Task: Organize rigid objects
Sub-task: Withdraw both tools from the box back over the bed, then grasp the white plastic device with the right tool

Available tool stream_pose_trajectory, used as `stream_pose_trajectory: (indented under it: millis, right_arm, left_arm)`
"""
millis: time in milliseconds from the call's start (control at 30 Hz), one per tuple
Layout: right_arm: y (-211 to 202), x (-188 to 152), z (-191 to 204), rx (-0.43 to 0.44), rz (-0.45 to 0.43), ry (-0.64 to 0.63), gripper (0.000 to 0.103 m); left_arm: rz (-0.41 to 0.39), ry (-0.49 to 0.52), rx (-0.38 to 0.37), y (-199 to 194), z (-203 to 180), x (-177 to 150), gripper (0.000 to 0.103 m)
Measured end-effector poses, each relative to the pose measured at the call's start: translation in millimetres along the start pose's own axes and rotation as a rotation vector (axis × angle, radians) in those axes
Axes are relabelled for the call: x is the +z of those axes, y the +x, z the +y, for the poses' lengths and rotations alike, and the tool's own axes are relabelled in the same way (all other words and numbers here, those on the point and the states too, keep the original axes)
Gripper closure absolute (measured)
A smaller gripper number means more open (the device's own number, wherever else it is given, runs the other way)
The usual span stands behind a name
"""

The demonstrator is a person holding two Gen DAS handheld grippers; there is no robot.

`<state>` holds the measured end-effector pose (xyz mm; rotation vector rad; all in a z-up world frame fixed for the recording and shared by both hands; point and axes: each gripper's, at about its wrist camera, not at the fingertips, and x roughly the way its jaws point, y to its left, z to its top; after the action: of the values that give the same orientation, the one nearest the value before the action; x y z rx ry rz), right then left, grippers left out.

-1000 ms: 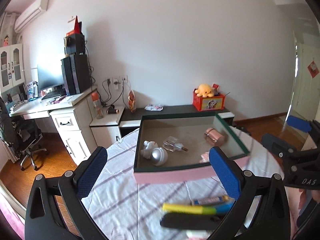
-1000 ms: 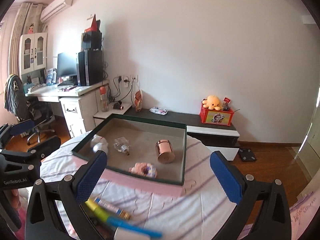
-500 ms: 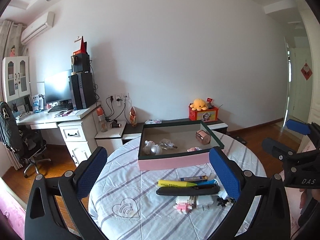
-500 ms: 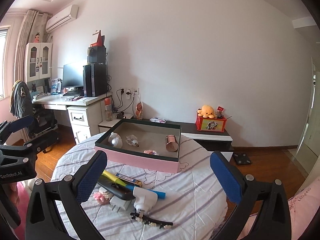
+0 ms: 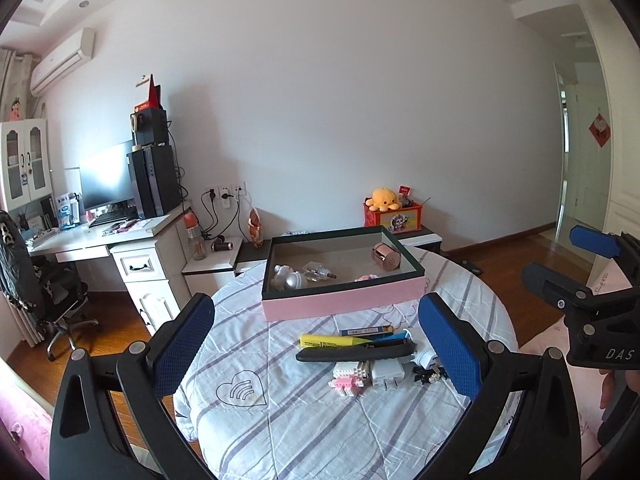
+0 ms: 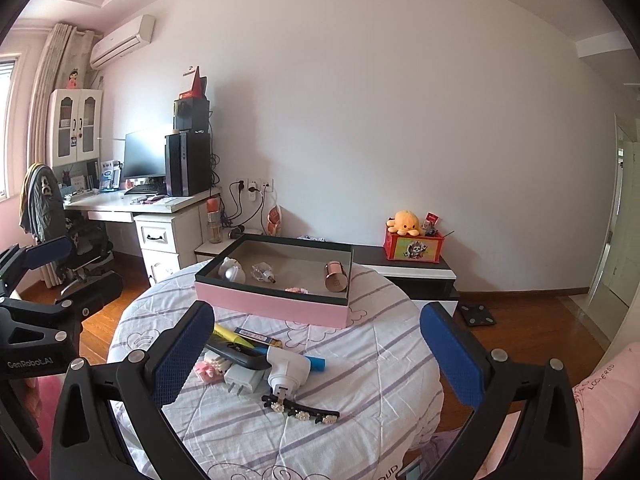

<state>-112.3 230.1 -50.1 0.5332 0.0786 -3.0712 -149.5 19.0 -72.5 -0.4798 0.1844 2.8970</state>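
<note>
A pink box (image 5: 340, 304) (image 6: 276, 304) with a dark rim stands at the far side of the round table (image 5: 280, 420) (image 6: 380, 380). It holds a copper cylinder (image 5: 386, 256) (image 6: 335, 276), a glass bottle (image 5: 318, 272) and a white figure (image 5: 286, 278). Loose items lie in front: a yellow highlighter (image 5: 330, 341), a black remote (image 5: 356, 354) (image 6: 236, 354), pink and white bricks (image 5: 348, 374), a white charger (image 6: 286, 370), a black hair clip (image 6: 300, 407). My left gripper (image 5: 316, 344) and right gripper (image 6: 316, 344) are open, empty, held back from the table.
A white desk (image 5: 120, 236) with monitor and computer tower stands left. A low dark cabinet (image 6: 404, 268) behind the table carries a red box with a yellow plush (image 6: 408, 222). An office chair (image 5: 44, 292) stands far left. Wooden floor surrounds the table.
Both grippers have pulled back and up from the box. The whole table and the loose items in front of the box have come into view. Both stay open.
</note>
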Motion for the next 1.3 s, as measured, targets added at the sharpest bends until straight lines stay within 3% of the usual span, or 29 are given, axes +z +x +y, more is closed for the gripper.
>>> stream_pose_trajectory:
  millis: [367, 800, 1033, 1133, 1167, 1200, 1267, 1300]
  right_arm:
    - [28.8, -30.7, -16.3, -0.013, 0.096, 0.046, 0.000]
    - [123.8, -74.6, 0.9, 0.035, 0.312, 0.035, 0.000]
    - [166.1, -87.1, 3.2, 0.054, 0.383, 0.077, 0.001]
    - [177.3, -89.3, 2.6, 0.103, 0.405, 0.105, 0.011]
    - [180.7, -89.8, 3.4, 0.118, 0.412, 0.104, 0.021]
    - [184.5, -90.8, 3.2, 0.147, 0.422, 0.108, 0.037]
    - [187.7, -92.2, 2.2, 0.157, 0.434, 0.106, 0.055]
    - [186.8, -92.6, 1.4, 0.164, 0.428, 0.097, 0.056]
  left_arm:
    - [0.108, 0.013, 0.012, 27.3, 4.5, -25.7, 0.000]
    - [0.287, 0.003, 0.015, 86.4, 17.3, -64.4, 0.000]
    - [0.330, 0.002, 0.012, 104.7, 22.8, -75.4, 0.000]
    - [0.345, 0.007, 0.004, 111.2, 21.8, -78.9, 0.000]
    - [0.354, 0.008, -0.001, 114.3, 20.4, -80.6, 0.000]
    - [0.362, 0.012, -0.005, 116.6, 19.3, -81.4, 0.000]
    - [0.372, 0.015, -0.016, 120.7, 15.9, -83.5, 0.000]
    - [0.378, 0.017, -0.024, 123.4, 13.3, -84.7, 0.000]
